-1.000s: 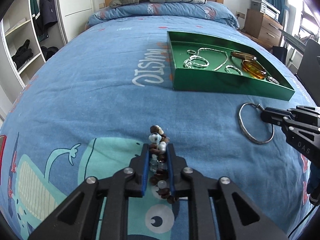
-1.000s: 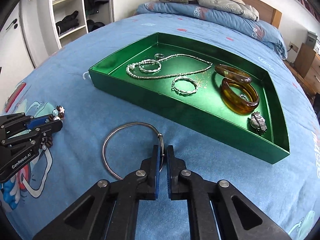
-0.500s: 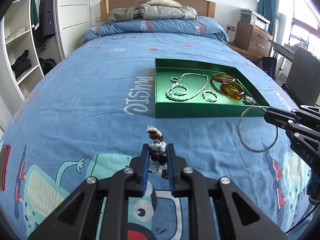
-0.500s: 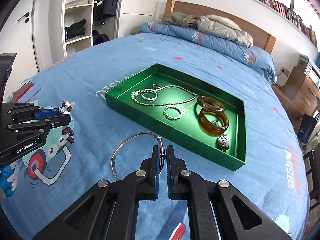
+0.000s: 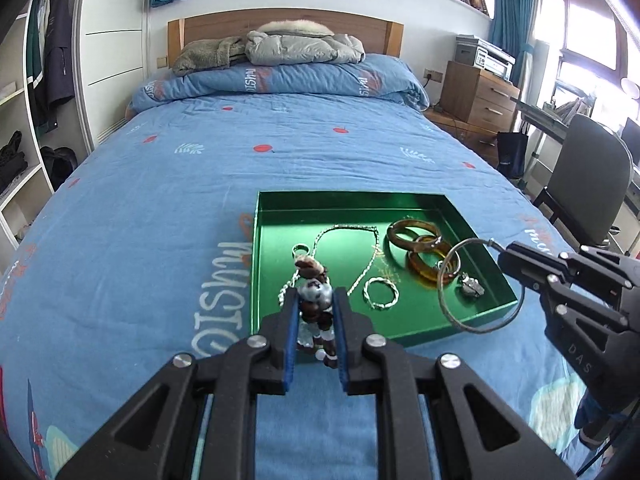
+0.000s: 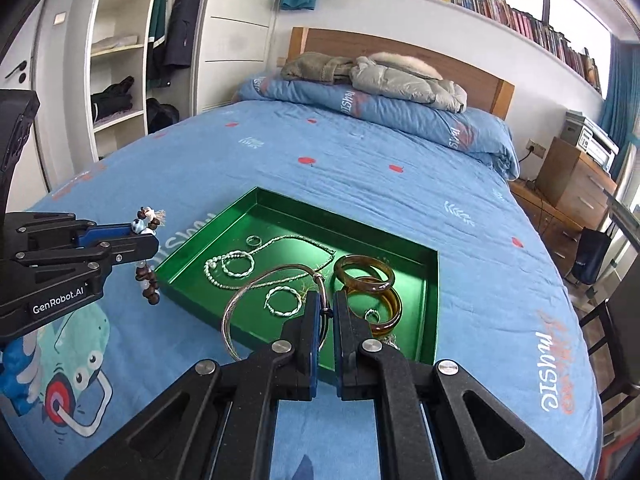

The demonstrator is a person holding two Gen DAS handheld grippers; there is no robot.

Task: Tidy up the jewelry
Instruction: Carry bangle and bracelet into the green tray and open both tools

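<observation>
Above blue bedding (image 5: 160,208), left tongs (image 5: 316,304) pinch beads (image 5: 316,300) (perhaps a bracelet); right tongs (image 6: 327,300) clamp a wire hoop (image 6: 240,300).

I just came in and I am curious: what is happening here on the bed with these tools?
A person is sorting jewelry with a handheld claw in each hand. The left claw grips a beaded bracelet, and the right claw is closed on a thin silver hoop. Both pieces are held in the air, near a green tray on the blue bedspread. The tray already holds chains, small rings and two amber bangles. Neither piece is in the tray yet.
</observation>
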